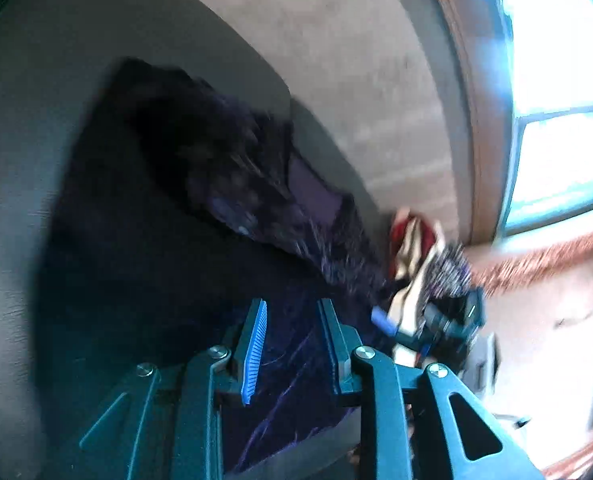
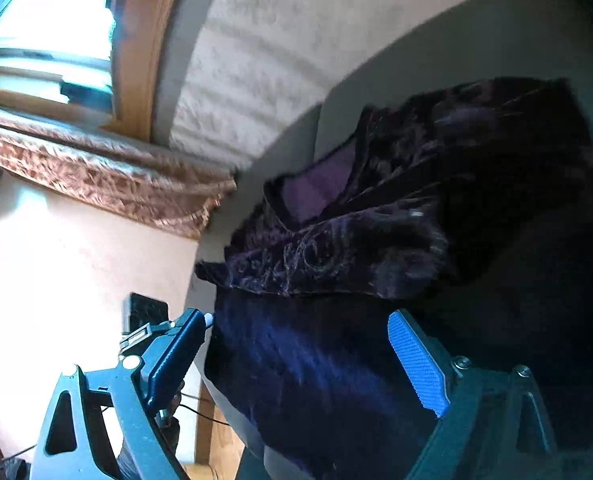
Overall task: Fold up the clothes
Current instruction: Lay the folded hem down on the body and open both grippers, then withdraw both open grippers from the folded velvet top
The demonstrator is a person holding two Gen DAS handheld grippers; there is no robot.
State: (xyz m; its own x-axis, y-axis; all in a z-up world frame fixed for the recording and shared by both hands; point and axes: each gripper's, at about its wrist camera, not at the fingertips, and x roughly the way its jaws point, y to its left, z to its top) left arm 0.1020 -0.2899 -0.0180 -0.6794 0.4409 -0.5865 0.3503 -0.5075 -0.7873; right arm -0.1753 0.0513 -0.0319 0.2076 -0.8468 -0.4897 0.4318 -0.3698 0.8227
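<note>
On the left, seen from the left wrist, the grey counter curves across the view with the dark purple velvet garment spread over it. The cloth is part-folded: an upper layer lies doubled over the lower one, and a paler purple lining shows at the turned edge. The left claw hovers over the near part of the cloth, its blue-padded fingers a narrow way apart with only fabric showing behind the gap; nothing is pinched. Further right in that view, the right claw shows, blurred, beside a red and cream bundle of cloth, and beyond them the bright window.

From the right wrist, the window and a patterned sill sit at the left, then pale wall, then the counter bearing the same garment. The right claw is spread wide, one finger off the cloth's left edge, the other over it, gripping nothing. No containers are visible
</note>
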